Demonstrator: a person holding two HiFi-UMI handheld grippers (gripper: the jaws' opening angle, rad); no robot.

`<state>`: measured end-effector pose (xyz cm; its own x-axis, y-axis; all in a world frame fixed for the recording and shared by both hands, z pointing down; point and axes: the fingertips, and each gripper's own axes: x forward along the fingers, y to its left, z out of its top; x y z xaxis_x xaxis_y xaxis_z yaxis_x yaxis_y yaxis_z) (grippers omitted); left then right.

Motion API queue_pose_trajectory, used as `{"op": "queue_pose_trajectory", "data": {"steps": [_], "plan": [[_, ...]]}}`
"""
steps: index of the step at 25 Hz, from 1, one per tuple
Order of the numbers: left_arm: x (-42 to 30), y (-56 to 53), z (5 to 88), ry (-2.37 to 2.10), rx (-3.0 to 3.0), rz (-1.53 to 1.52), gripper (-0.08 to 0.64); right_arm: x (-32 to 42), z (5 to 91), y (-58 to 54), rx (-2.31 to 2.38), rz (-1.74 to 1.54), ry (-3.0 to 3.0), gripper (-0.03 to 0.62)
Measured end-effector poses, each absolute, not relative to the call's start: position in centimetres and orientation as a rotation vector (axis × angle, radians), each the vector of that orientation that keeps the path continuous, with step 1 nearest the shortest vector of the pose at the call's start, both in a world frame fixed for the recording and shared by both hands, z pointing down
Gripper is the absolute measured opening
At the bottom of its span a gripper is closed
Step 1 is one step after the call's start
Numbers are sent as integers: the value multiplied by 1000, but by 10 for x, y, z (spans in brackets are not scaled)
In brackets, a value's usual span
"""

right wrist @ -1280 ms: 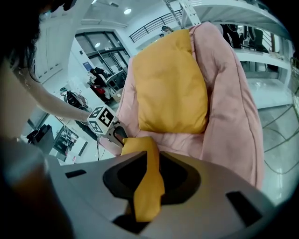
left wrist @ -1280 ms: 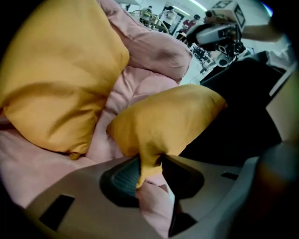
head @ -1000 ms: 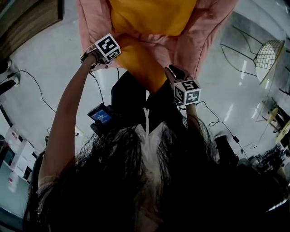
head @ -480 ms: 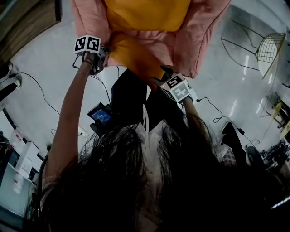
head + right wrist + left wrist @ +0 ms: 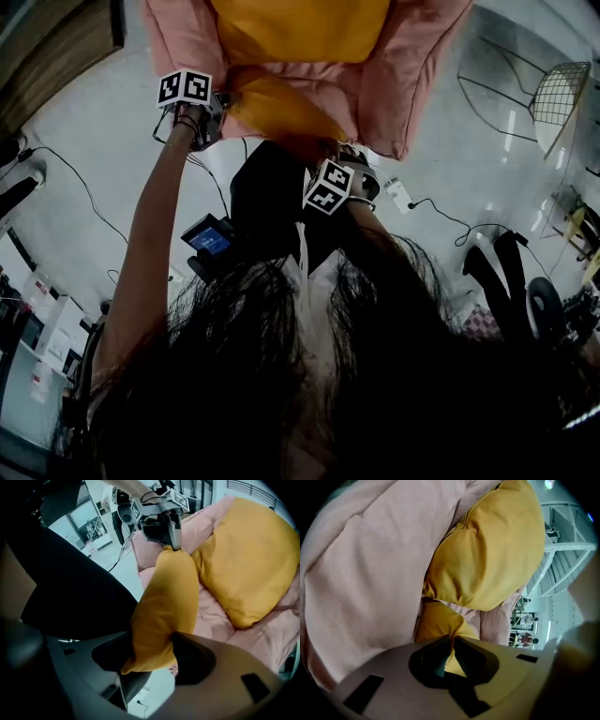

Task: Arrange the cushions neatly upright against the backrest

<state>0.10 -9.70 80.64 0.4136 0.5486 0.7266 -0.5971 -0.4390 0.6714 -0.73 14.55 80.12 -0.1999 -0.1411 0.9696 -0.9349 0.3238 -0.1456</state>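
Note:
One yellow cushion [image 5: 300,28] leans against the backrest of the pink sofa [image 5: 412,84]; it also appears in the left gripper view [image 5: 487,559] and the right gripper view [image 5: 248,559]. A second yellow cushion [image 5: 277,108] hangs stretched over the sofa's front edge. My left gripper [image 5: 225,101] is shut on that cushion's upper corner [image 5: 440,625], with its jaws [image 5: 452,651] pinching the fabric. My right gripper [image 5: 330,155] points down, and its jaws have just been opening. They now stand wide [image 5: 150,658], with the cushion's lower end [image 5: 161,616] loose between them.
The person's dark trousers [image 5: 267,197] are just below the sofa's front. A small device with a lit screen [image 5: 208,239] hangs at the waist. Cables [image 5: 75,178] run across the pale floor at left, and a wire chair [image 5: 558,108] stands at right.
The right gripper has swung left and down along the held cushion, and its jaws have opened wide. The left gripper has rolled over while keeping its pinch on the corner.

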Motion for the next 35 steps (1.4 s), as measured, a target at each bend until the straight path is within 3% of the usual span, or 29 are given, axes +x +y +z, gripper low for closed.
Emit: {"op": "queue_pose_trajectory", "data": {"steps": [5, 17, 24, 31, 35], "plan": [[9, -94, 800, -6, 1615, 1285, 49, 10, 791, 146, 1020, 1050, -1643, 213], [-3, -87, 741, 20, 1496, 1160, 38, 103, 722, 125, 744, 1058, -1939, 161], [12, -120, 756, -86, 1490, 1095, 38, 163, 750, 77, 598, 1132, -1898, 157], [53, -178, 774, -356, 1786, 1057, 40, 216, 777, 34, 889, 1086, -1785, 126], [56, -196, 740, -359, 2398, 1240, 41, 214, 777, 34, 1022, 1057, -1751, 126]]}}
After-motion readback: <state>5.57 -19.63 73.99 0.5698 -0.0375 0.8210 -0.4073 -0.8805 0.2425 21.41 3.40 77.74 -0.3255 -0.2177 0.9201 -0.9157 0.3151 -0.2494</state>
